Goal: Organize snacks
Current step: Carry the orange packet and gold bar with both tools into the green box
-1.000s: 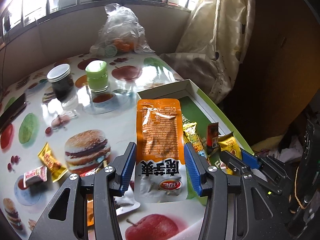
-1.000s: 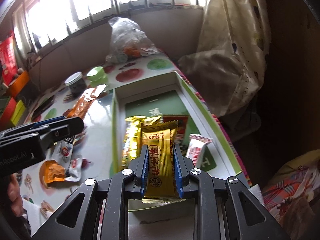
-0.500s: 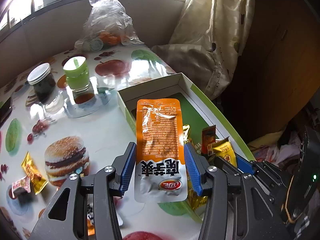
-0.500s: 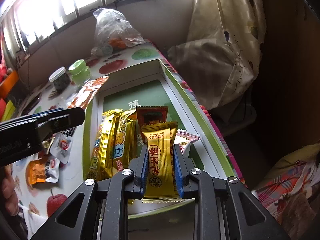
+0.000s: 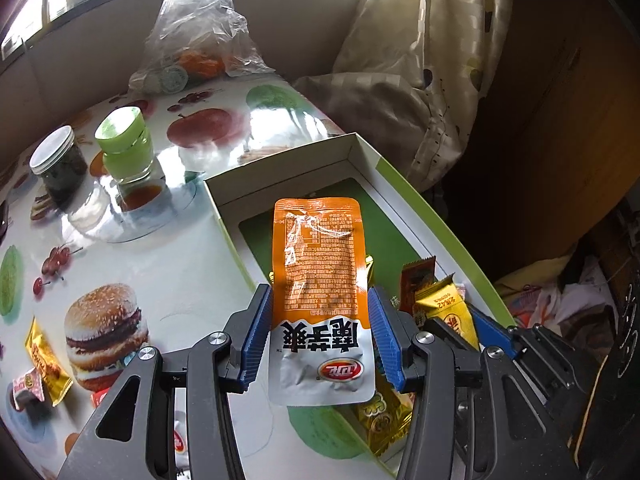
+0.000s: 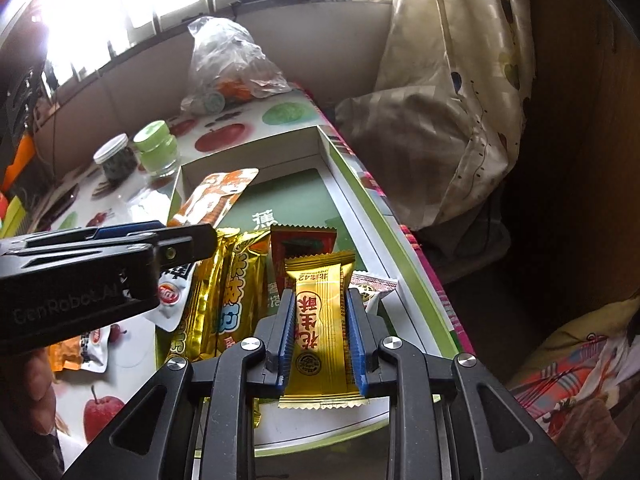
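Note:
My left gripper [image 5: 318, 320] is shut on an orange and white snack pouch [image 5: 318, 276], held above the left side of the white and green box [image 5: 360, 148]. In the right wrist view that pouch [image 6: 218, 196] and the left gripper's fingers [image 6: 188, 244] hang over the box's left wall. My right gripper [image 6: 320, 316] is shut on a gold snack bar [image 6: 320, 312] above the near end of the box [image 6: 360, 196]. Inside lie two long gold packets [image 6: 236, 292], a red packet [image 6: 304, 240] and a white and red packet [image 6: 368, 288].
On the fruit-print table [image 5: 120, 264] stand a dark jar [image 5: 58, 168], a green-lidded jar [image 5: 128, 144] and a clear plastic bag [image 5: 200, 40]. Loose snacks lie at the left: a gold packet [image 5: 44, 356] and a small wrapped sweet [image 5: 26, 388]. A curtain [image 5: 420, 80] hangs past the table's right edge.
The left gripper has carried the pouch rightwards from over the table to over the box's left side. The right gripper has shifted slightly over the box with its gold bar.

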`<state>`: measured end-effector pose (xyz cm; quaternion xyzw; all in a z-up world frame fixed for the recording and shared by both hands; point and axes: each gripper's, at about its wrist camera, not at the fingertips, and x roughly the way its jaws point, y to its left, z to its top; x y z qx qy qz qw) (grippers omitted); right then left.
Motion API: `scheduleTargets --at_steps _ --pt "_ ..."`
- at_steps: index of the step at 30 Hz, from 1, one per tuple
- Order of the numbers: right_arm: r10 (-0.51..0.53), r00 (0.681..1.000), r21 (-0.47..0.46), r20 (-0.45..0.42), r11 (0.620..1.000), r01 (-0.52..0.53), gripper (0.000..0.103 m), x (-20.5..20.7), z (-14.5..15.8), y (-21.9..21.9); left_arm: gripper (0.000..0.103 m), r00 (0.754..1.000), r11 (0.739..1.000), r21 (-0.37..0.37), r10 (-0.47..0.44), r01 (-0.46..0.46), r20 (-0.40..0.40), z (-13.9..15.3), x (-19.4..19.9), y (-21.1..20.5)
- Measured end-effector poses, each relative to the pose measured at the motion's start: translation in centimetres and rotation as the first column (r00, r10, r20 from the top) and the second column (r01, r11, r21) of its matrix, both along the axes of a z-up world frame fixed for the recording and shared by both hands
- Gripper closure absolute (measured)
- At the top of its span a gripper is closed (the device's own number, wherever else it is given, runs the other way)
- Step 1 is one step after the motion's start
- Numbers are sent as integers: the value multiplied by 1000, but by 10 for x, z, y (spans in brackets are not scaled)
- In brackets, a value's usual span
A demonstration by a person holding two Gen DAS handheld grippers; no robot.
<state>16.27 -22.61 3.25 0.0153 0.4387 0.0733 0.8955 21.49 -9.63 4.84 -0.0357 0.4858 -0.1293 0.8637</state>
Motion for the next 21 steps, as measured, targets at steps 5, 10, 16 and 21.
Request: scheduleTargets --at_steps 5,10,16,21 --pt "-3 1000 -4 1 1000 3 80 0 0 1 53 1000 1000 3 -4 4 -9 -3 5 -5" --pt "3 1000 -7 2 1000 -3 78 2 -1 1 53 1000 1000 -2 -9 9 -20 -7 9 -10" --pt "-1 1000 -30 9 1000 1 76 6 -1 3 53 999 1000 -11 -5 5 -31 -11 14 -10" --pt "-2 1000 -46 9 999 3 72 6 -1 4 53 999 1000 -18 -8 7 -37 -12 16 -11"
